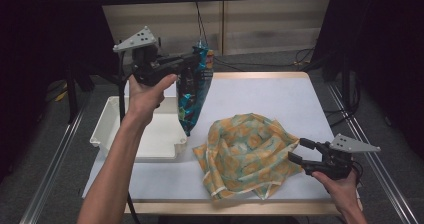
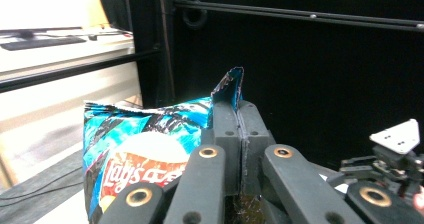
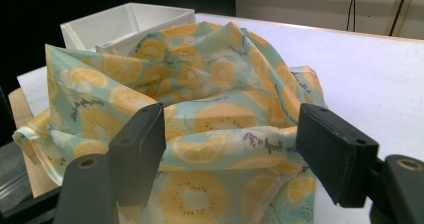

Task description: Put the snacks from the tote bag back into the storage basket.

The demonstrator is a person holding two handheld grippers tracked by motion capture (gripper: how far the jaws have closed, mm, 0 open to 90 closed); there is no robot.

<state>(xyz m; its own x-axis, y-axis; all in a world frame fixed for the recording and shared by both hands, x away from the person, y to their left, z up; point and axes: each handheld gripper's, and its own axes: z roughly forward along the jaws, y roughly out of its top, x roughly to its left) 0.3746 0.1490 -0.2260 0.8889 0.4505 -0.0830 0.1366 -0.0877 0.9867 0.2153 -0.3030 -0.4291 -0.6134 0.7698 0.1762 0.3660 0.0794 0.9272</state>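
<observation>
Blue chip bag [image 1: 192, 91] top edge pinched by left hand-held gripper [image 1: 192, 61]; right hand-held gripper [image 1: 300, 151] spread at cloth [image 1: 247, 154] edge.

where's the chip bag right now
The chip bag hangs from the left tool, left of centre in the high view, between the bin and the cloth.
</observation>
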